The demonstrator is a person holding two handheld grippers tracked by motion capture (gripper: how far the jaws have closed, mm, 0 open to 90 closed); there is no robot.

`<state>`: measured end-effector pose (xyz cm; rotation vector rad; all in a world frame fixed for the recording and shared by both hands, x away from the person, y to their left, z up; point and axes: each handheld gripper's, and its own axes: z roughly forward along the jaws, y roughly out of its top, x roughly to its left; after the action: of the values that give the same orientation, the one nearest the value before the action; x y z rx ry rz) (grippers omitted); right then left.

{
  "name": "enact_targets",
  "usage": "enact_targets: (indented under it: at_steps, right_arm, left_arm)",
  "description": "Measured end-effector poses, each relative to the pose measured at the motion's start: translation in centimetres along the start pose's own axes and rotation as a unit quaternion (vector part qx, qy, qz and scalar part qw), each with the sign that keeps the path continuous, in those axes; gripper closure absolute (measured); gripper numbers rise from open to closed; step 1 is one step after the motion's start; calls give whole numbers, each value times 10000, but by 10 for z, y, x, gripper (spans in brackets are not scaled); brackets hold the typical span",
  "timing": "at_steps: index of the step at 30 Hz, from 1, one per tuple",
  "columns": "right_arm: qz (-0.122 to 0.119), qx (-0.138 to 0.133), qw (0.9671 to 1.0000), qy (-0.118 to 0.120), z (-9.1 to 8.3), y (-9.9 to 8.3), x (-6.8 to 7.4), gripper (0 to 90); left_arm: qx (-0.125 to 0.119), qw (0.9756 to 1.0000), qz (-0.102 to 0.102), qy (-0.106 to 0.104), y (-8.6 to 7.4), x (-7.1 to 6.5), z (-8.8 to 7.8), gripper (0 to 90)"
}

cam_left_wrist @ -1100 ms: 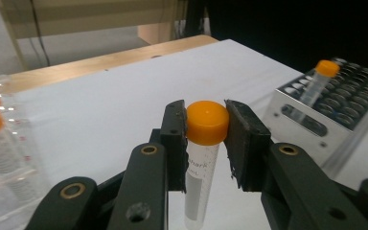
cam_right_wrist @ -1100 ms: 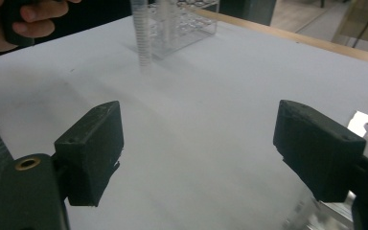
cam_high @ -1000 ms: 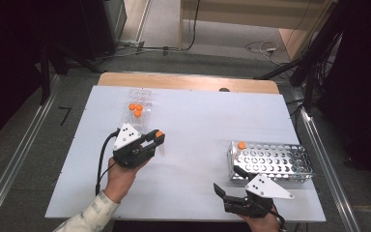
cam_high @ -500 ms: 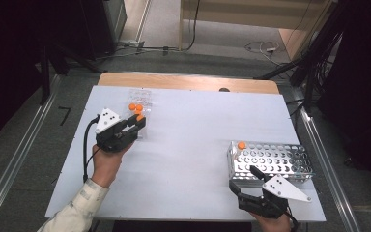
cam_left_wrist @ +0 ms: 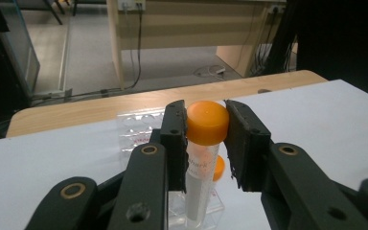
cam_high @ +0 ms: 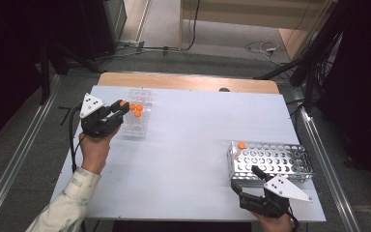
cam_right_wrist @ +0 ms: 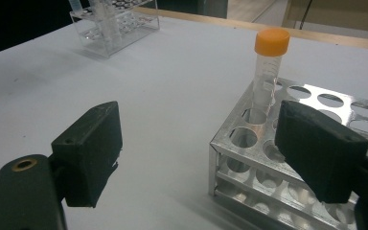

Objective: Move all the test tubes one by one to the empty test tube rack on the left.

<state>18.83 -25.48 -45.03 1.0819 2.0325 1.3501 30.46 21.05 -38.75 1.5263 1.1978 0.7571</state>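
My left gripper (cam_high: 122,104) is shut on the orange cap of a clear tube (cam_left_wrist: 206,125), which hangs upright between the jaws. The tube's lower end reaches the near end of a clear plastic rack (cam_high: 136,126); whether it sits in a hole I cannot tell. Other orange-capped tubes (cam_high: 137,110) stand in that rack at the table's far left. My right gripper (cam_high: 245,180) is open at the near left corner of a metal rack (cam_high: 272,163), with nothing between its fingers. One orange-capped tube (cam_right_wrist: 270,64) stands in that rack's far left corner.
The white table top (cam_high: 193,135) lies bare between the two racks. A wooden strip (cam_high: 188,82) runs along its far edge. Cables lie on the floor beyond, and metal rails flank both sides.
The left hand has carried its tube away from the middle of the table, back and to the left, up to the clear rack. The right gripper has barely shifted.
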Motion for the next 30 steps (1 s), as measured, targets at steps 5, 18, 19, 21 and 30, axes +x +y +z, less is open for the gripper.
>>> enact_targets:
  at_steps: [5,18,19,21,30]
  right_arm:
    - [16,11,10000,-12,1,-1,0,151]
    - [32,10,10000,-12,0,-1,0,151]
    - [32,12,10000,-11,0,-1,0,152]
    - [20,15,10000,-28,0,-1,0,151]
    - [5,27,10000,-24,0,-1,0,152]
  left_arm:
    - [-77,9999,-50,59,5,4,4,707]
    - [122,9998,-10,139,-5,5,21,706]
    - [173,9997,23,142,-7,4,22,706]
    - [195,9996,67,181,-12,4,25,706]
    - [410,9985,236,293,-32,-2,34,706]
